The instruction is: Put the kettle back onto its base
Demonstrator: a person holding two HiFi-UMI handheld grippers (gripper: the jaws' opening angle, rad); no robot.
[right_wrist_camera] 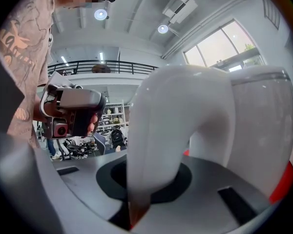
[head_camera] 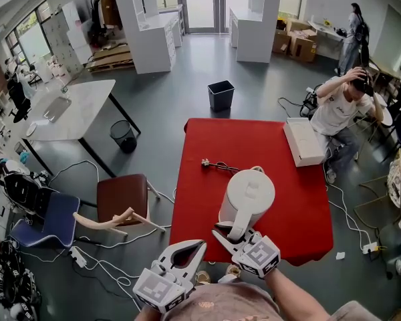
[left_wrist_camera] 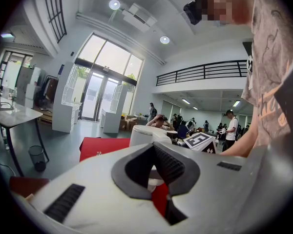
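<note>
light: bright daylight, windows (left_wrist_camera: 107,72) + ceiling lamps (left_wrist_camera: 115,4) | fisheye edges dark | close foreground blurred

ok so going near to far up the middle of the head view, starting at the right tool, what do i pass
right tool → kettle → plug → bin

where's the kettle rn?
Head view: kettle over the red table near its front edge, handle in the jaws of the right gripper, plug beyond it to the left.
</note>
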